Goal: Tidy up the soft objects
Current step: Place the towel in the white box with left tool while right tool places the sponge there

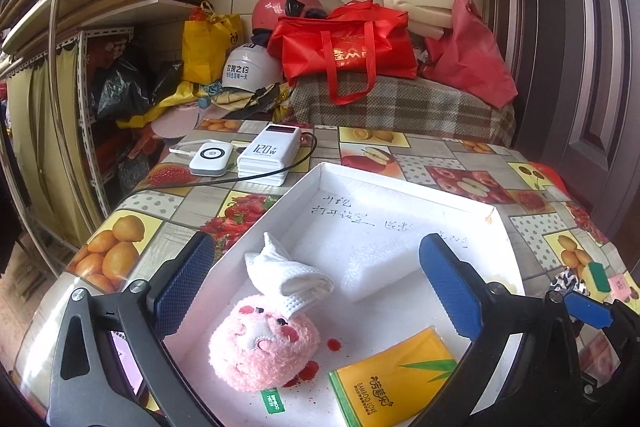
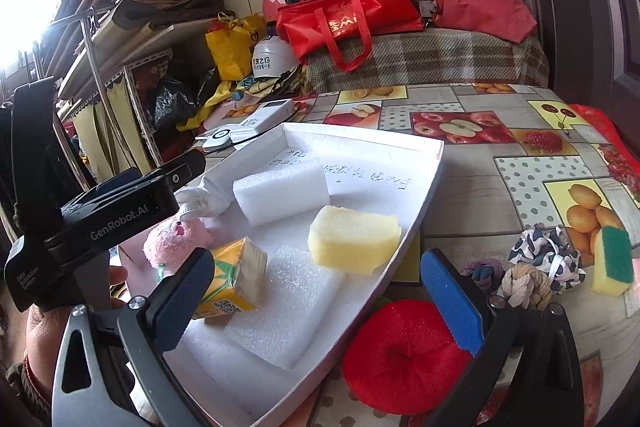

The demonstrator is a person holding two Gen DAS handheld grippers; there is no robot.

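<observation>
Two grippers are in view, both spread wide and holding nothing. The right gripper (image 2: pixel 316 303) hovers over the near corner of the white tray (image 2: pixel 432 163), its left finger in front of the tissue pack (image 2: pixel 234 277) and its right finger above the red round cushion (image 2: pixel 404 351) on the bench (image 2: pixel 520 187). The left gripper (image 1: pixel 316 283) hangs over the tray's other end, with the pink plush toy (image 1: pixel 262 343) and rolled white cloth (image 1: pixel 290 277) between its fingers but untouched.

Already inside the tray are the yellow sponge (image 2: pixel 354 239), two white foam blocks (image 2: pixel 280 195) and the tissue pack. Outside it, at lower right of the right wrist view, remain the red cushion, a rope knot toy (image 2: pixel 522 285), a patterned scrunchie (image 2: pixel 546 255) and a green-and-yellow scouring sponge (image 2: pixel 612 261).

My guess is that the red cushion comes next. To do it well, the right gripper should shift toward the lower right, centre over the cushion and close across its rim rather than its dimpled middle, squeezing only enough to lift. Being round, the cushion has no long axis, so approach angle matters little. The yellow sponge lies with its long axis running left to right across the frame, leaving open floor toward the tray's far corner for the cushion.
</observation>
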